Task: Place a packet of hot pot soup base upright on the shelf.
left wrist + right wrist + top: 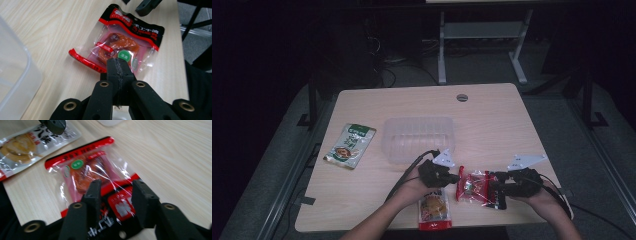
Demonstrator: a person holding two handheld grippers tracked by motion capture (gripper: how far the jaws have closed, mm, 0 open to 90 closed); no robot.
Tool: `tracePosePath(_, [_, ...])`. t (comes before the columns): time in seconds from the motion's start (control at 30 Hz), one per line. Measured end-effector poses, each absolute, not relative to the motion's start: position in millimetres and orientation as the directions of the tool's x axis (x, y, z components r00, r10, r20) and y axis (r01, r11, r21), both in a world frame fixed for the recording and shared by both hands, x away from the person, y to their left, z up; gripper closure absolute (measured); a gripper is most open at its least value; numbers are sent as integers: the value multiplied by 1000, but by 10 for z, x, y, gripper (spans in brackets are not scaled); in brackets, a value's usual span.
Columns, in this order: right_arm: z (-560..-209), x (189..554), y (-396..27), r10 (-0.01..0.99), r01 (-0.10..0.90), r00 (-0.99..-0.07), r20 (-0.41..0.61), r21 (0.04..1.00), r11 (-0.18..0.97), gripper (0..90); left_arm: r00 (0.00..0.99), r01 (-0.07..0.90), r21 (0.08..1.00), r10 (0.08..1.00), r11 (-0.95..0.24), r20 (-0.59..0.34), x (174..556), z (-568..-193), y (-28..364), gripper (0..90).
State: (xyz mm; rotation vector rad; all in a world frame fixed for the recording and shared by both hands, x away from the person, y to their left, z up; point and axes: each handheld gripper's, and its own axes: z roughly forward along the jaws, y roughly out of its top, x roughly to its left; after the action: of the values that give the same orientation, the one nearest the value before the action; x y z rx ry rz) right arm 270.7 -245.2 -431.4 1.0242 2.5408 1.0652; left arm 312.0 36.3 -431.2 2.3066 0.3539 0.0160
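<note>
High view: near the table's (492,107) front edge a red-trimmed clear snack packet (473,186) lies flat between the two grippers. The left gripper (454,178), jaws pressed together, meets its left edge; the right gripper (493,189), jaws parted, straddles its right end. Orange food shows through the film. Three packets in all: this, an orange one (435,210) at the front edge, a green one (350,145) toward the left edge; one clear tub (419,138) mid-table.
</note>
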Motion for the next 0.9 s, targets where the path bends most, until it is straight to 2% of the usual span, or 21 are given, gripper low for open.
tracePosePath(0.37, [-4322,2538,-2708,754,568,-654,68,702,429,413,960,259,689,258,-677,-108,3242,-4487,199,897])
tracePosePath(0.63, [-4315,2481,-2813,773,583,-628,90,713,390,387,966,242,653,244,-717,-89,3245,-4540,173,897])
tracePosePath(0.9, [-4305,2488,-2825,778,586,-620,100,719,374,339,960,267,637,254,-723,-115,3217,-4562,207,897])
